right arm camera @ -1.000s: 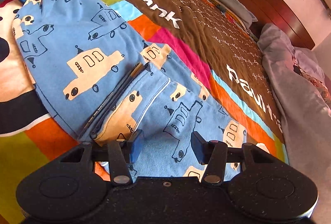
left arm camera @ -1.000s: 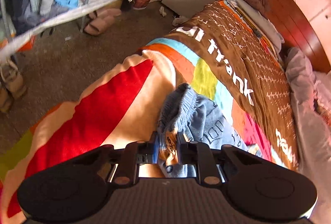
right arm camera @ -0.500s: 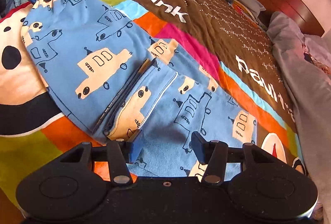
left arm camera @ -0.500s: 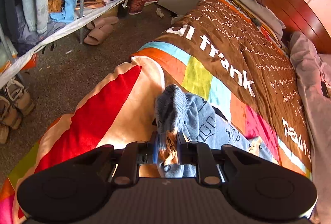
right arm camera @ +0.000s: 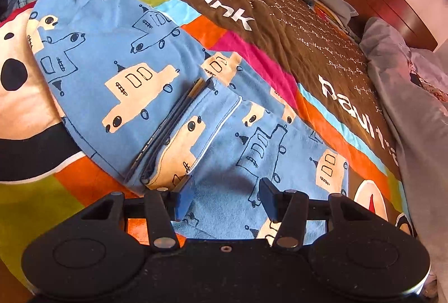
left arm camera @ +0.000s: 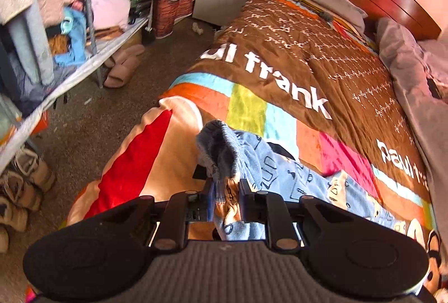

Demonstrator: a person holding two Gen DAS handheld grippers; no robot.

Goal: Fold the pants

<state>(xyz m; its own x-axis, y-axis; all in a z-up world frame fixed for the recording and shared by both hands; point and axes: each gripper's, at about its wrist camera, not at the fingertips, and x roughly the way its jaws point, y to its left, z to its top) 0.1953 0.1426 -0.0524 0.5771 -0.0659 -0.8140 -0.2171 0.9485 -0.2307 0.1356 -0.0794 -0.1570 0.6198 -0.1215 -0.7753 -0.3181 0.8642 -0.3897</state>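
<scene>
left gripper (left arm camera: 226, 198) lifting the waistband of the pants (right arm camera: 156, 73) off the blanket (right arm camera: 294, 31)

the blue car-print pants are lying spread across the colourful blanket on the bed, waistband end bunching up above it. the left gripper's jaws are pinching that waistband, clamped tight on the cloth. the right gripper (right arm camera: 226, 198) is hovering just over the pants' other end, its jaws standing apart with nothing pressed between them, pointing down at the fabric.
</scene>
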